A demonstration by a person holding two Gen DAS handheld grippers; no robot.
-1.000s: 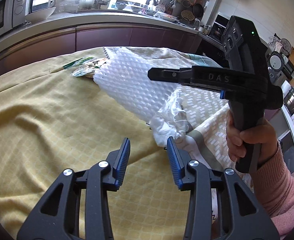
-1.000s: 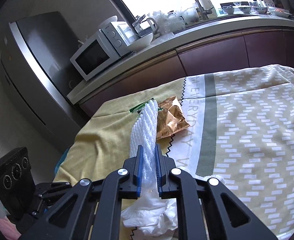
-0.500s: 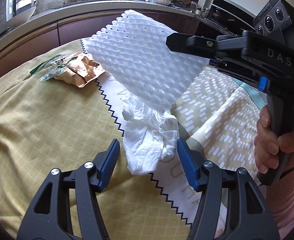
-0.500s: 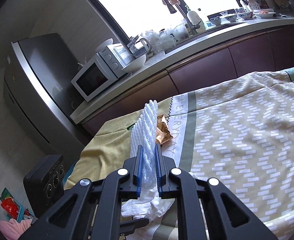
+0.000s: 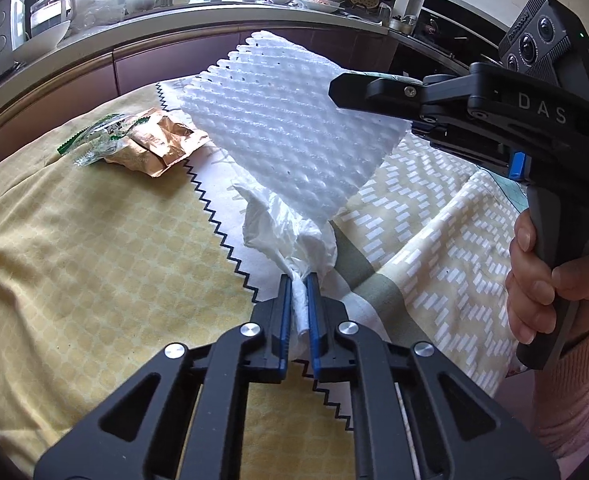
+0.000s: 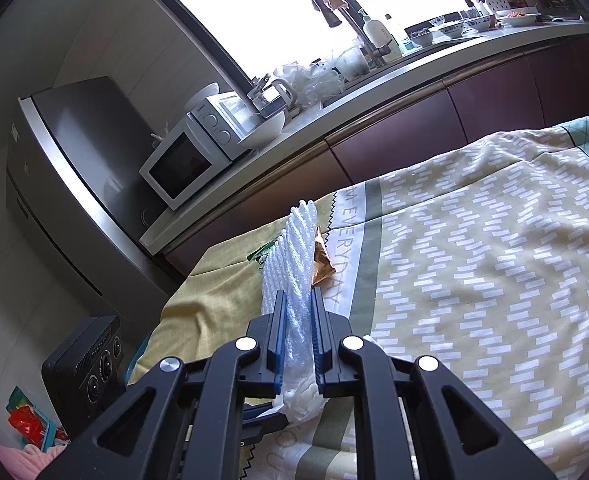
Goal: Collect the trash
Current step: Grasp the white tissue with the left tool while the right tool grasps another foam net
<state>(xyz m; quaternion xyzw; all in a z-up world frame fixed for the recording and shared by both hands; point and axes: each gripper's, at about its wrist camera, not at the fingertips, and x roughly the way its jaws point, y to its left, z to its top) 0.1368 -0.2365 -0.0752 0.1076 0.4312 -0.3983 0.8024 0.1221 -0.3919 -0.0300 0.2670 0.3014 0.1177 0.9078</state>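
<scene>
Left tongs, their jaws just closed, clench the crumpled white plastic bag above the table. Right tongs grip the white foam sheet, raised above the bag; snack wrappers lie beyond it.

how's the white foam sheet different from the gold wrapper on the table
The white foam sheet is matte, bumpy and held up off the cloth by the right tongs; the gold wrapper is shiny, crumpled, smaller, and lies untouched on the yellow tablecloth. Both look like trash.
</scene>
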